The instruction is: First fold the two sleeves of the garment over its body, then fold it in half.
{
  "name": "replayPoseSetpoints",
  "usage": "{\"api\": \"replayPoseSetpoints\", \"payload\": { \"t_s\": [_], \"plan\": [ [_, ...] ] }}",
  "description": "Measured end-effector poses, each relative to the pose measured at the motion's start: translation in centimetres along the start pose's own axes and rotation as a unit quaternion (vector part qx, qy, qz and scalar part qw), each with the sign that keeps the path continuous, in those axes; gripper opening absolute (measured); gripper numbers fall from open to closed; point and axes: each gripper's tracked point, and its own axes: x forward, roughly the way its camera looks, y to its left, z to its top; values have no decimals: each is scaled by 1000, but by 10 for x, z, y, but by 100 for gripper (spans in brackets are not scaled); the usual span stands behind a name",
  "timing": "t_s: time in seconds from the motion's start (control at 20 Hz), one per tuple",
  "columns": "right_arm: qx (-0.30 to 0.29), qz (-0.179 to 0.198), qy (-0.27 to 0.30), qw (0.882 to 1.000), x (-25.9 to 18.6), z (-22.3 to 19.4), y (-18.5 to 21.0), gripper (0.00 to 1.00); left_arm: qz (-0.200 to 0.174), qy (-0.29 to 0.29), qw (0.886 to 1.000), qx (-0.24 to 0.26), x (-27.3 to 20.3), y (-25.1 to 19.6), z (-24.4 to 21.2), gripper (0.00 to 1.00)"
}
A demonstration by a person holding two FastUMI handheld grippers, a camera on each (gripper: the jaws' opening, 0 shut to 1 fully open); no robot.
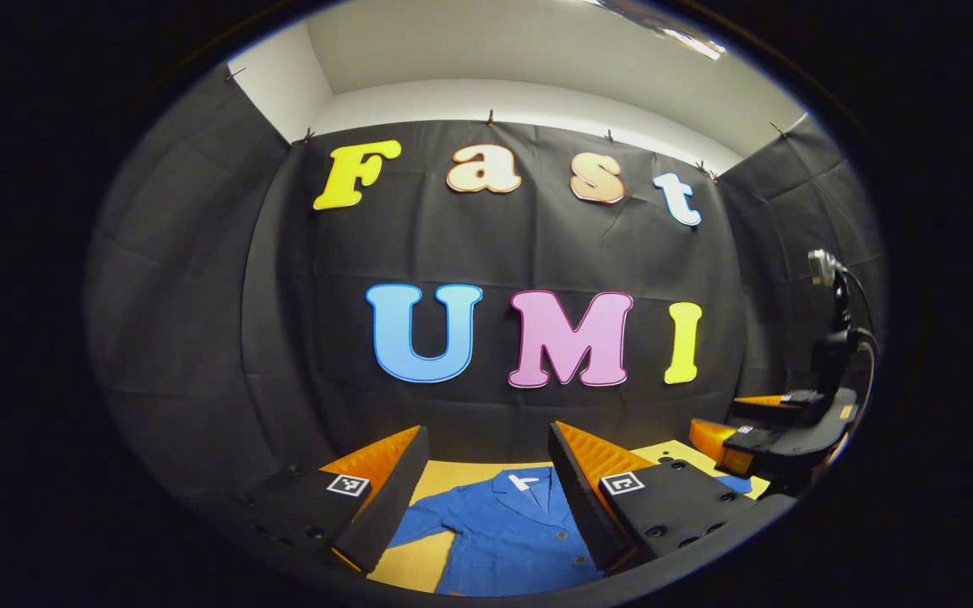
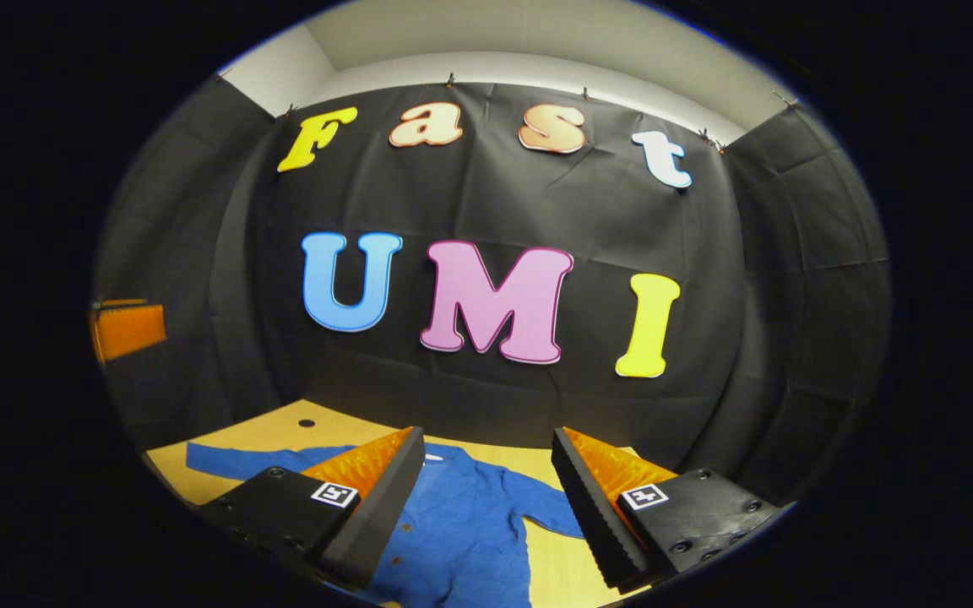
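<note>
Garment: blue shirt [image 1: 512, 528] lying flat and face up on the tabletop [image 2: 284, 435], collar toward the wall, both sleeves spread out to the sides; nothing folded yet.
Left tool: [image 1: 486, 494] held above the shirt, fingers spread wide, nothing between them; the collar sits in the gap.
Right tool: [image 2: 486, 498] also above the shirt, fingers spread and empty; in the left gripper view it shows at the right edge [image 1: 778, 431].
Step in hand: by my reading, the first sleeve fold, with neither sleeve gripped.
Sleeves: one runs out long toward the tabletop's edge [image 2: 225, 460]; the other lies shorter, angled down [image 2: 550, 502].
How to do it well: go down on a sleeve near its cuff, pinch only the top layer, lift just clear of the tabletop, and carry it across the chest so it lands flat.
Risk: catching the body cloth along with the sleeve would drag the shirt askew.
</note>
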Motion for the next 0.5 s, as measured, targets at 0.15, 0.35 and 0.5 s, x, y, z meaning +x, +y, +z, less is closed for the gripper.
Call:
{"api": "replayPoseSetpoints", "payload": {
  "t_s": [0.15, 0.35, 0.5],
  "plan": [
    [-11, 2, 26, 1000, 24, -32, -19, 96, 12, 13, 1000, 0, 7, -5, -7, 81],
    [-20, 0, 62, 998, 60, -75, -49, 96, 29, 26, 999, 7, 18, -14, -12, 82],
    [-12, -5, 104, 994, 83, -113, -76, 96, 38, 33, 999, 14, 28, -26, -17, 82]
  ]
}}
